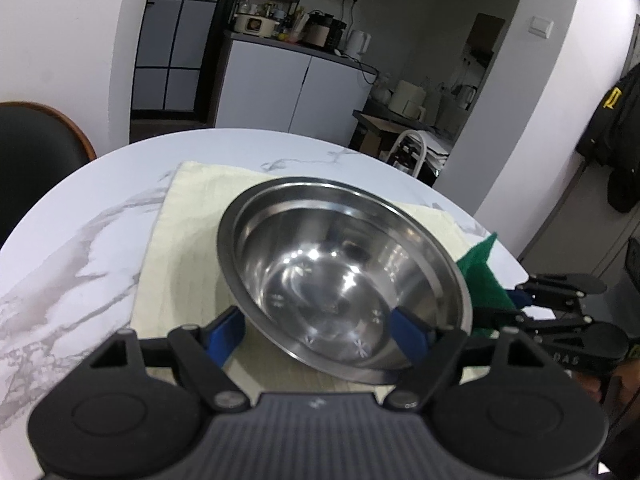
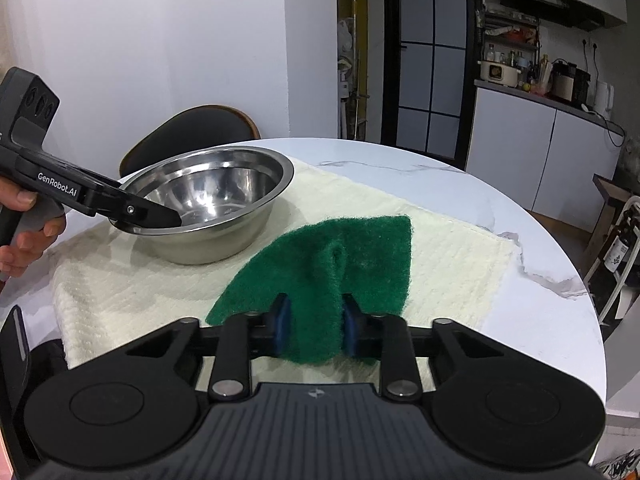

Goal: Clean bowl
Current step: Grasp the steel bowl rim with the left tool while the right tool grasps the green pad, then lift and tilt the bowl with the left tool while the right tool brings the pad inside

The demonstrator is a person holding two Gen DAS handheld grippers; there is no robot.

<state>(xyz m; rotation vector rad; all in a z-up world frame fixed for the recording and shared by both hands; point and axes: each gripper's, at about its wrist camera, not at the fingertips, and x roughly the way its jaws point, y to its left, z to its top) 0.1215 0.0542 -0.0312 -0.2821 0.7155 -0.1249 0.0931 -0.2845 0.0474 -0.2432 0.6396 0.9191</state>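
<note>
The steel bowl [image 1: 344,280] sits on a cream cloth [image 1: 192,216] spread over a round marble table [image 1: 80,240]. The left gripper [image 1: 320,332] is on the bowl's near rim: in its own view one blue pad sits inside the bowl on the right and the other outside the wall on the left, with a visible gap between that pad and the steel — so the fingers stand fairly wide, straddling the rim, and whether they actually pinch it cannot be told. From the right wrist view the black fingertip [image 2: 164,216] reaches over the rim into the bowl [image 2: 212,208], and the bowl appears tipped slightly.

The right gripper [image 2: 314,330] is clamped narrow on a green scouring pad [image 2: 332,264], bunching it into a fold between the blue pads; the free end fans forward just above or on the cloth [image 2: 440,248]. The pad lies to the right of the bowl, near it but not touching.

Room to move — bare cloth lies between pad and bowl. The table edge [image 2: 560,248] curves away on the right, and a chair [image 2: 192,136] stands behind the bowl.
</note>
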